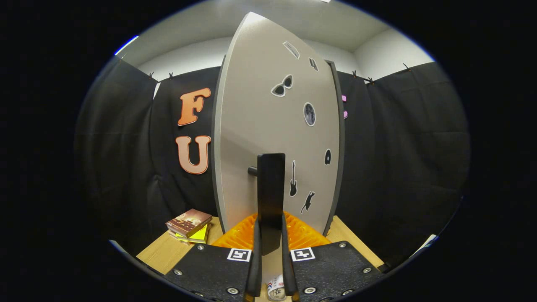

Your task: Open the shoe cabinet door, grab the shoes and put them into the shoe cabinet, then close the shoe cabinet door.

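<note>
The claw (270, 241) is squeezed nearly closed on the dark handle (270, 197) of the shoe cabinet door (256, 126), with one finger pressing on each side of it. The handle stands up straight between the fingers. The grey door fills the space just ahead and has small stickers (309, 113) on it. A stack of books (189, 224) sits on the wooden bench (163, 251) beside the door.

The tool (270, 235) pinches the door handle (270, 197) of the shoe cabinet door (251, 126) (stickers on its face)
</note>
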